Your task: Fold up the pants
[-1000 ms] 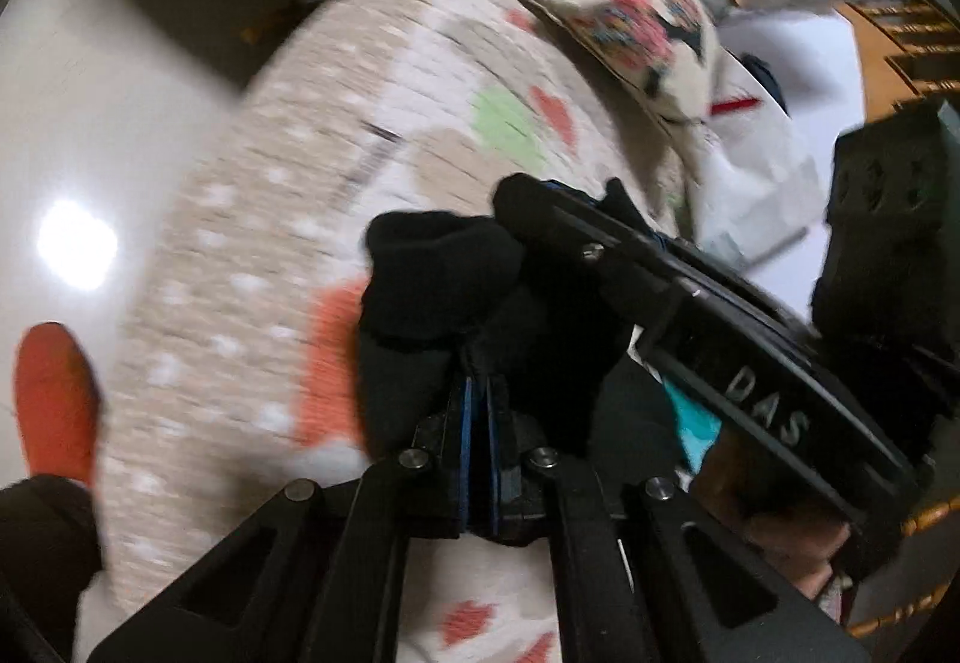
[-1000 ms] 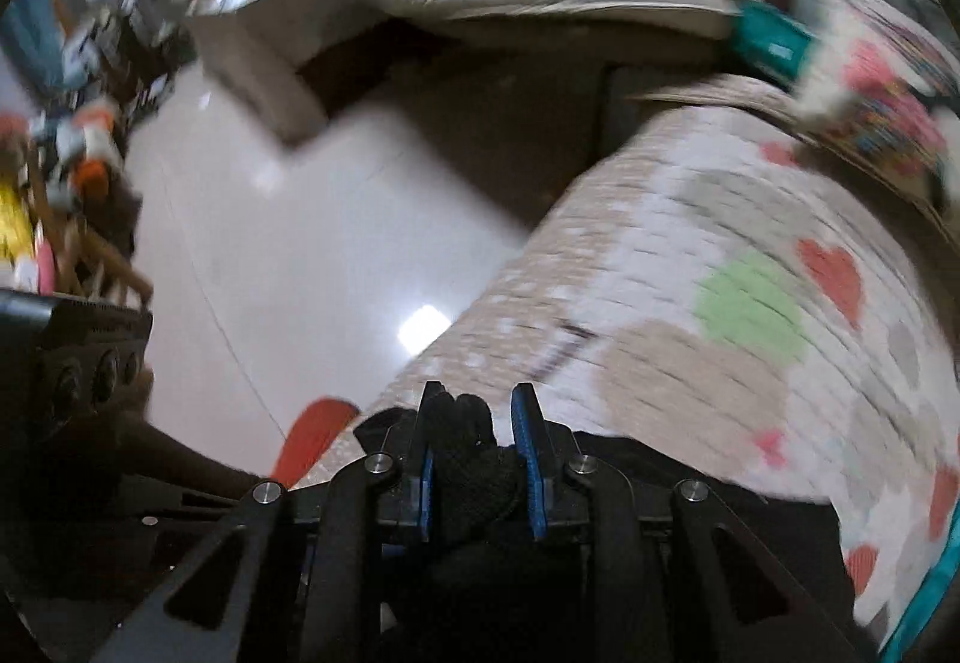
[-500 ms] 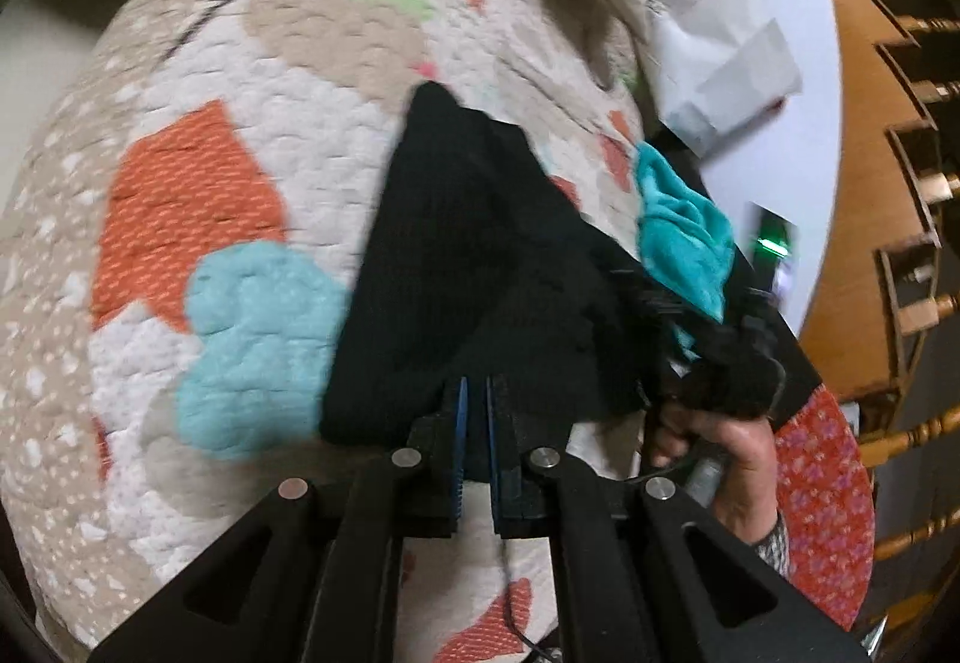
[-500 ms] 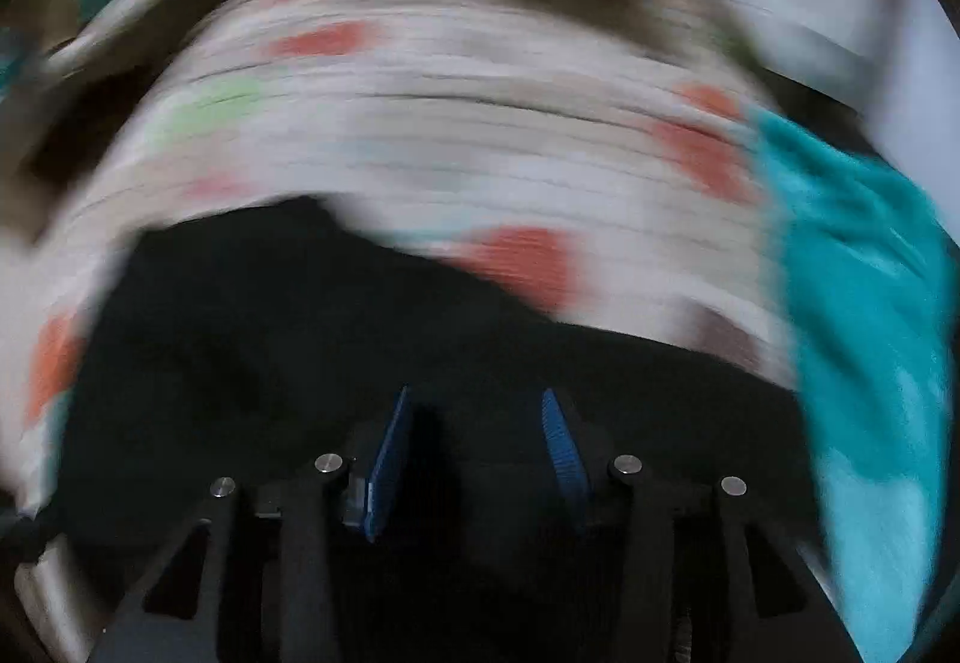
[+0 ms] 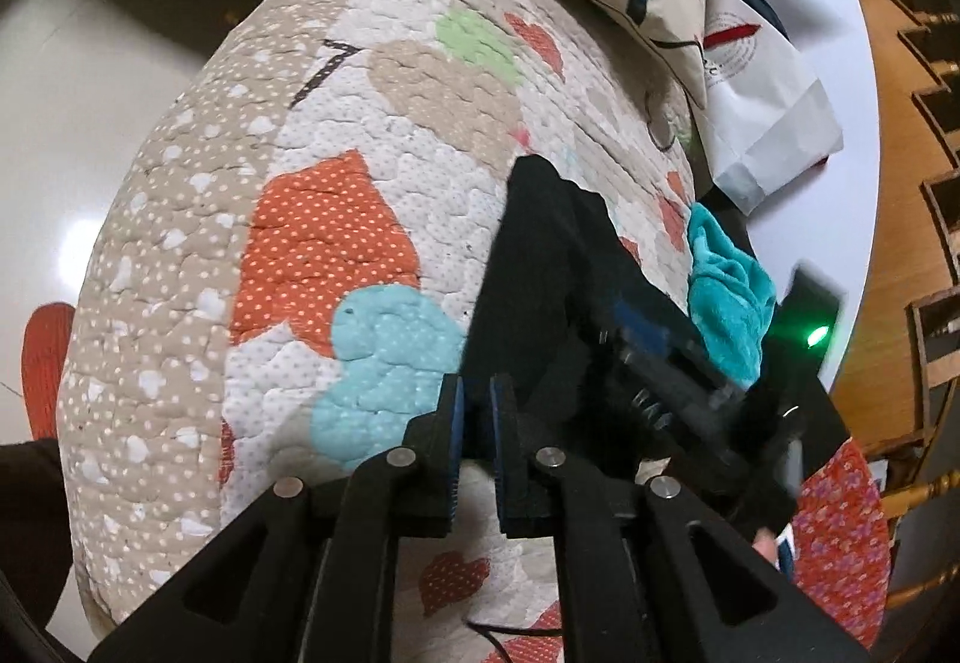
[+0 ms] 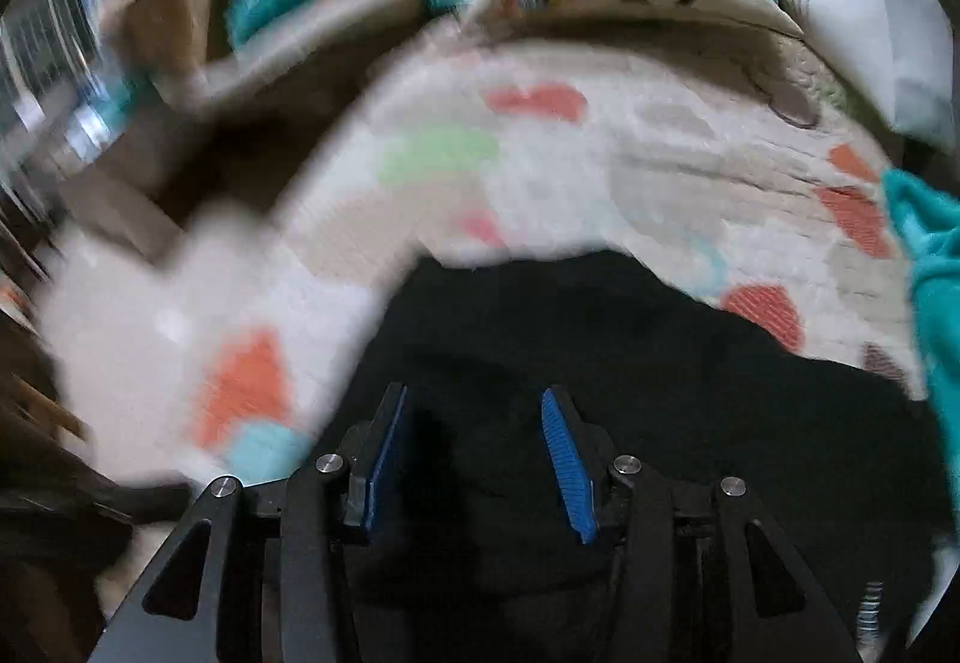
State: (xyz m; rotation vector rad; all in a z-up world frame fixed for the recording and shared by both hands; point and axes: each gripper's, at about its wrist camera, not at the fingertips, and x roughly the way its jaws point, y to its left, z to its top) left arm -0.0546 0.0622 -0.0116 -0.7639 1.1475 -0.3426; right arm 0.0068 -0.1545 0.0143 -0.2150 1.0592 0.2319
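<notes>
The soft black fabric pants (image 5: 540,267) lie spread on a quilted heart-patchwork bed cover (image 5: 312,219), one edge pinched in the left gripper (image 5: 474,411), jaws narrow, while the right gripper (image 6: 474,453) hovers over them, jaws wide, beside a fluffy teal towel (image 5: 726,297).

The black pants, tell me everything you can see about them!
The pants are plain black soft cloth, lying in a flat folded shape on the heart-patterned quilt. The left tool pinches their near edge. The right tool is open above them. A teal cloth lies beside their right edge.
</notes>
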